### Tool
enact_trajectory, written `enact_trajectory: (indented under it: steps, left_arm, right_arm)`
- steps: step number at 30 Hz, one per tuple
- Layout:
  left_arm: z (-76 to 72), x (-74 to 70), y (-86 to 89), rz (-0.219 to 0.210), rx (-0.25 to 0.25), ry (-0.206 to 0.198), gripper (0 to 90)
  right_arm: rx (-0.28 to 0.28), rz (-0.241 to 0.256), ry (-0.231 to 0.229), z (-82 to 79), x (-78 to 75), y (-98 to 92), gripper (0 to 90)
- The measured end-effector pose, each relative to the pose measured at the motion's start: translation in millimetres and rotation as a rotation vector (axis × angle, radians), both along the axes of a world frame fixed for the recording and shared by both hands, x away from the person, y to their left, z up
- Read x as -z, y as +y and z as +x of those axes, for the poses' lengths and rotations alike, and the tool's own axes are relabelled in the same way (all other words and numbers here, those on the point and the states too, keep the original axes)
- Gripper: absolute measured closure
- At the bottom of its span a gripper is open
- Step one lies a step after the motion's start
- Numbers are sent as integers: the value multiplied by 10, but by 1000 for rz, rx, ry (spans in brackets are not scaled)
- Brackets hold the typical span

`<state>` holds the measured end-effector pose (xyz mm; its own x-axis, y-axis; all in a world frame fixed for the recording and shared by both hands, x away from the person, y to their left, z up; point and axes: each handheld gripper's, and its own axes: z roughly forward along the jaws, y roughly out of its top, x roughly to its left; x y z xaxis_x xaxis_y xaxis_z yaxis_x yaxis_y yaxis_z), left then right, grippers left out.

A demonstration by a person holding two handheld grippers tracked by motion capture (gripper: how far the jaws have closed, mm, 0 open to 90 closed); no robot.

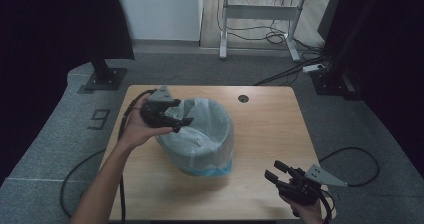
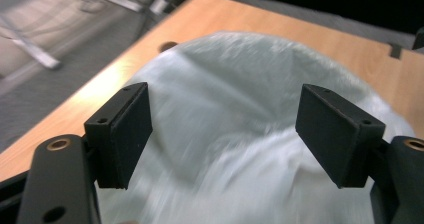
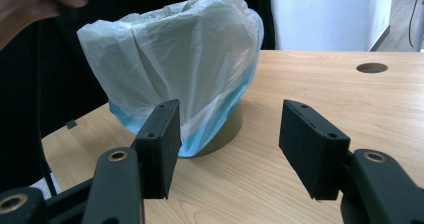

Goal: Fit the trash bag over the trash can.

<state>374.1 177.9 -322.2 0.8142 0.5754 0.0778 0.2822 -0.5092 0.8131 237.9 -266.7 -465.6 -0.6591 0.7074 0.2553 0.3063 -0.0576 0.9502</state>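
High view: left gripper point(image 1: 181, 122) hovers released over the bin point(image 1: 200, 139) rim, likely to grab the liner point(image 1: 205, 119); right gripper point(image 1: 276, 171) idles released nearby.

Right gripper point(image 3: 227, 149) fingers apart, bag-lined bin point(image 3: 185, 79) ahead on wooden table point(image 3: 325, 89), hand point(image 3: 35, 1) top left

A thin, crinkled, translucent plastic bag point(image 3: 175, 59) is seen; the table point(image 3: 350, 114) is matt pale wood.
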Motion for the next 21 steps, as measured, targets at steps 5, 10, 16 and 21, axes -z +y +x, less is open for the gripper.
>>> enact_trajectory:
  steps: [5, 10, 16, 21]
  left_arm:
    - [-319, 139, 471, -37, -85, -32, 208]
    - [-584, 325, 830, -66, -134, -34, 205]
    - [-829, 571, 1079, -87, -166, -22, 202]
    - [-886, 717, 1176, -82, -186, 2, 196]
  right_arm:
    - [21, -2, 11, 3, 61, -86, 411]
    - [45, -8, 20, 6, 110, -152, 411]
    - [77, -4, 33, 29, 170, -244, 408]
    - [89, -3, 35, 53, 190, -255, 408]
